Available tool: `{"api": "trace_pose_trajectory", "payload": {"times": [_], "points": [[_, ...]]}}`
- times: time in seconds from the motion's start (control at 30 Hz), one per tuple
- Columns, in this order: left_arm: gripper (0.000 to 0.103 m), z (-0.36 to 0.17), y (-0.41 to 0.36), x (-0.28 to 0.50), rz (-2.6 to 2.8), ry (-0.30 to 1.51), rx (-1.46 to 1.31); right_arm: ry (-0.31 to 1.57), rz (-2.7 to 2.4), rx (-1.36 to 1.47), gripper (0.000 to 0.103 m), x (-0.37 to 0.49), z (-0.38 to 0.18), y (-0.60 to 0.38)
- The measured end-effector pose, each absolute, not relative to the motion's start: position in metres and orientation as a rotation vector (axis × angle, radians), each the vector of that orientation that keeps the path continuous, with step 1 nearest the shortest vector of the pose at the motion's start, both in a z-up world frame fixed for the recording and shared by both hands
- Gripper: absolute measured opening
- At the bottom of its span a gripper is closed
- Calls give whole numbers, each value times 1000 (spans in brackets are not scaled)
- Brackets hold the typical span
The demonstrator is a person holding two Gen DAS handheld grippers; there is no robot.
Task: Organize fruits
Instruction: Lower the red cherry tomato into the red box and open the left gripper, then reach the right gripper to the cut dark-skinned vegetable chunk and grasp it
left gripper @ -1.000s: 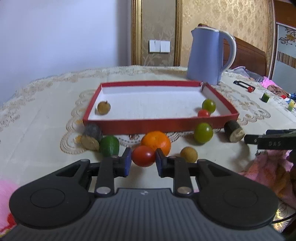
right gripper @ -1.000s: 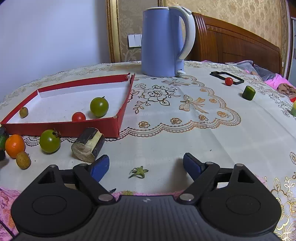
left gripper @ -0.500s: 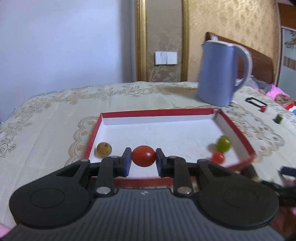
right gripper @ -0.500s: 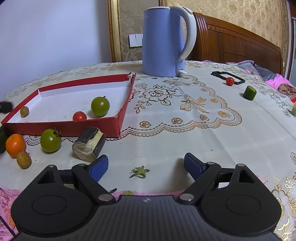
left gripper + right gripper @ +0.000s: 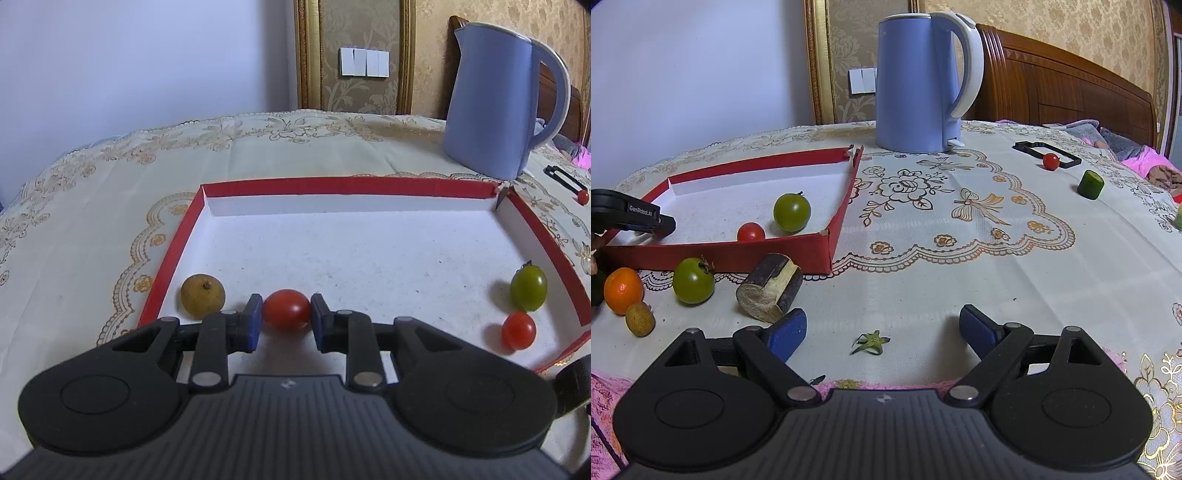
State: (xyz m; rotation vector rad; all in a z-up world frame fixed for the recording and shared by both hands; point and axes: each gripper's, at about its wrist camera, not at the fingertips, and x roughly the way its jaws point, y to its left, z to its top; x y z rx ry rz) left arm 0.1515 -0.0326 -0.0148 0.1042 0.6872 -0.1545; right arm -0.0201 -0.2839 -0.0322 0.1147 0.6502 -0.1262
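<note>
My left gripper (image 5: pixel 286 317) is shut on a red tomato (image 5: pixel 286 309) and holds it over the near left part of the red tray (image 5: pixel 347 182). In the tray lie a brown longan (image 5: pixel 202 295), a green tomato (image 5: pixel 529 283) and a small red tomato (image 5: pixel 518 330). My right gripper (image 5: pixel 882 330) is open and empty above the tablecloth. In front of the tray (image 5: pixel 738 254) lie an orange (image 5: pixel 623 290), a green tomato (image 5: pixel 693 280), a longan (image 5: pixel 640 319) and a sugarcane piece (image 5: pixel 770 288). The left gripper (image 5: pixel 628 218) shows over the tray's left side.
A blue kettle (image 5: pixel 923 81) stands behind the tray. A tomato stem (image 5: pixel 871 341) lies between my right fingers. Farther right are a small red tomato (image 5: pixel 1050 161) by a black frame (image 5: pixel 1047 151) and a cucumber piece (image 5: pixel 1090 184). Pink cloth lies at the near edge.
My left gripper lifted the red tomato off the tablecloth and carried it forward over the tray. The right gripper stayed almost still.
</note>
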Motion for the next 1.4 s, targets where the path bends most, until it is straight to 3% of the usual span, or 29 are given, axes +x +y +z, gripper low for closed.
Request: {"api": "trace_pose_trajectory", "payload": {"times": [0.17, 0.4, 0.8, 1.17, 1.4], "points": [[27, -14, -32, 149, -144, 686, 109, 650, -126, 115, 90, -20, -32, -284], [40, 1, -16, 128, -127, 647, 68, 649, -125, 116, 90, -20, -32, -284], [62, 8, 23, 15, -119, 535, 30, 652, -126, 110, 91, -20, -33, -283], [64, -13, 20, -5, -116, 567, 43, 658, -129, 93, 91, -19, -33, -281], [75, -25, 24, -4, -103, 595, 24, 630, -120, 119, 92, -23, -31, -282]]}}
